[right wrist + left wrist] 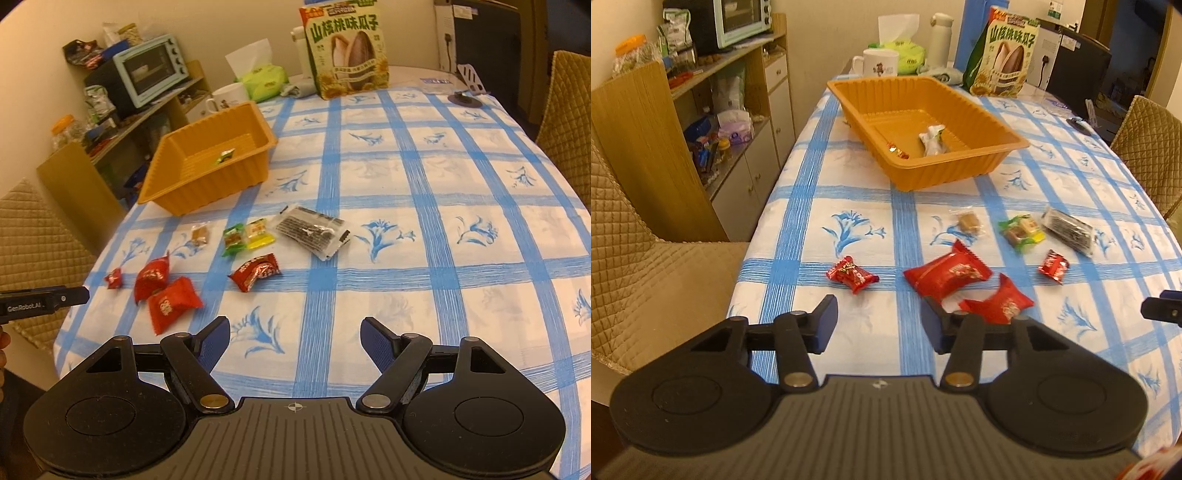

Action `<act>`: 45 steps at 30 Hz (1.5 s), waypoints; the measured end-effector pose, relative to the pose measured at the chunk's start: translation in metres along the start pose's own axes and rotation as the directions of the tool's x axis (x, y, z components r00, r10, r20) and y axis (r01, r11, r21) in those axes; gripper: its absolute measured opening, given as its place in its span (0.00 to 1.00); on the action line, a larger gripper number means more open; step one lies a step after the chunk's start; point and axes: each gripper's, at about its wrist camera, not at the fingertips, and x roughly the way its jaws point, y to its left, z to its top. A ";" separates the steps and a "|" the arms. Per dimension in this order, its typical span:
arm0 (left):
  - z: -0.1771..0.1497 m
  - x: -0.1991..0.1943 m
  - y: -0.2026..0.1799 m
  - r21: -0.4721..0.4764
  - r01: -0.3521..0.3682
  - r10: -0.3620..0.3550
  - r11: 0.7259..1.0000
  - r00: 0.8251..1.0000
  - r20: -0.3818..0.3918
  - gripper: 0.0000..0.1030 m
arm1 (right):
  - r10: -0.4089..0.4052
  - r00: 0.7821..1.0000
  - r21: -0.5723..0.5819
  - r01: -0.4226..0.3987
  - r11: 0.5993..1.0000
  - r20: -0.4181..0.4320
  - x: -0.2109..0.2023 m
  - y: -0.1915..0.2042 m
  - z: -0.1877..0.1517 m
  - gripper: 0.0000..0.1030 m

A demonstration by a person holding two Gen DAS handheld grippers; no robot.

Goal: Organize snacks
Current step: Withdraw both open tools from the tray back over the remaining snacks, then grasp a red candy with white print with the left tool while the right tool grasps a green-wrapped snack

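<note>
My left gripper (879, 321) is matte black, with two round housings joined by a ribbed grey plate that carries a small white crosshair mark. Brass-coloured pivot pins sit on its linkage arms, and its fingers (827, 314) are lined in dark blue. My right gripper (295, 339) is built the same, its blue pads (376, 343) finely textured. White "GenRobot.AI" lettering runs along the left unit's side; the brownish sliver beside it may be skin.

Left gripper (878, 320), right gripper (295, 341) agape.
</note>
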 end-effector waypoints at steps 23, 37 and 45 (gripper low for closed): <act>0.031 0.075 0.020 0.020 0.043 -0.041 0.999 0.994 -0.097 0.21 | -0.103 0.994 0.077 0.105 0.992 -0.035 0.033 0.002 0.017 0.76; 0.034 0.072 0.021 0.092 0.024 -0.017 0.995 0.997 -0.072 0.15 | -0.052 0.999 0.000 0.052 0.999 -0.014 0.053 0.020 0.031 0.73; 0.050 0.053 0.035 0.065 0.005 -0.004 0.998 1.000 -0.013 0.15 | 0.044 0.999 -0.132 -0.044 0.990 -0.001 0.086 0.046 0.052 0.41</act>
